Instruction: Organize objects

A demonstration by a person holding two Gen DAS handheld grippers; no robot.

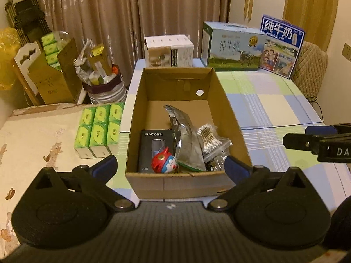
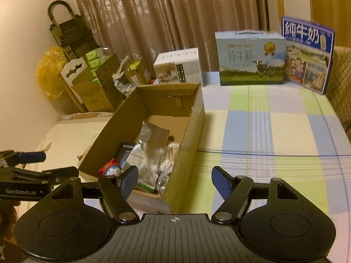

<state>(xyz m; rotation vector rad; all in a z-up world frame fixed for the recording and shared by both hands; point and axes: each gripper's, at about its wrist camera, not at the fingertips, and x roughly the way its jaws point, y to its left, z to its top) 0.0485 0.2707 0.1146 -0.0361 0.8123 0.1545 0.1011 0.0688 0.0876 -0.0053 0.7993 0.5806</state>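
An open cardboard box (image 1: 228, 118) stands on the table with the checked cloth (image 1: 269, 100), near its left edge. All loose items lie at the box's near end:

- black FLYCO carton (image 1: 151, 144), against the left wall;
- red and blue toy figure (image 1: 165, 161), resting on the carton's lower right corner;
- silver foil pouch (image 1: 186, 140), lying along the middle;
- bag of cotton swabs (image 1: 209, 139), by the right wall, overlapping the pouch.

The far half of the box floor is bare cardboard.

Left gripper (image 1: 171, 166): jaws spread wide, nothing between the pads, held at the near end of the box with its fingers about as far apart as the box is wide.

Right gripper (image 2: 175, 180): jaws apart and empty, held at the near right corner of the box. Its left finger (image 2: 128, 180) overlaps the box interior in the right wrist view — whether it touches anything cannot be determined.

Along the far table edge stand a white carton (image 1: 169, 51) and two milk cases (image 1: 232, 46). A pack of green tissue boxes (image 1: 98, 127) lies on the surface left of the table.
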